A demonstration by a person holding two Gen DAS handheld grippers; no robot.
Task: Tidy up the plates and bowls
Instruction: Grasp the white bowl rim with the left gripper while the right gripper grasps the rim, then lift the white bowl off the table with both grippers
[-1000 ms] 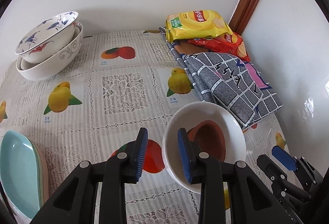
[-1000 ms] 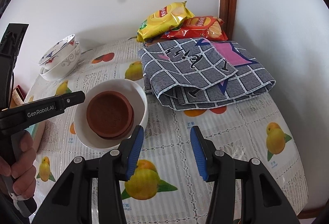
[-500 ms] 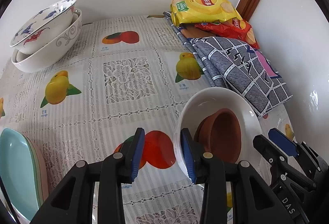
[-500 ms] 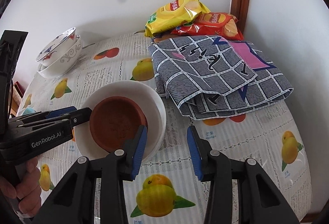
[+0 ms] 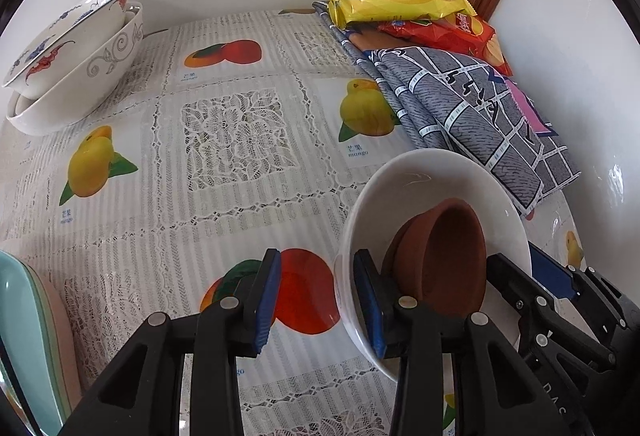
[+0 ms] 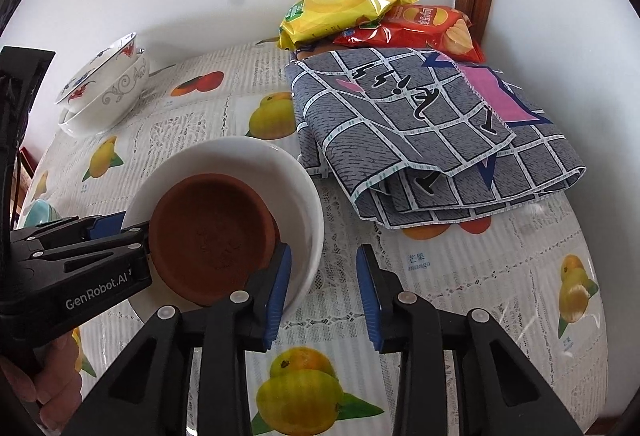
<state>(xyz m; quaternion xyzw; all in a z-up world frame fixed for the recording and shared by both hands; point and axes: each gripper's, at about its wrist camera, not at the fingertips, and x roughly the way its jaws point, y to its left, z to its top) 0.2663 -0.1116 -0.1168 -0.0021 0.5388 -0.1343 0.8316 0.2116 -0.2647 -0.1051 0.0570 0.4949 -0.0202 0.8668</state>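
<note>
A white bowl sits on the fruit-print tablecloth with two brown clay dishes leaning inside it. My left gripper straddles the bowl's left rim, one finger inside and one outside, with a gap at the outer pad. My right gripper straddles the opposite rim. Its jaws are closing with the rim between them, and the outer pad still stands off the bowl wall.
Two nested patterned bowls stand at the far left by the wall. Stacked teal plates lie at the near left. A folded grey checked cloth and crisp packets fill the right corner. A hand holds the left gripper.
Both grippers have come down and in over the white bowl's rim. The right jaws have narrowed and its inner finger now sits inside the bowl. The left jaws have widened slightly.
</note>
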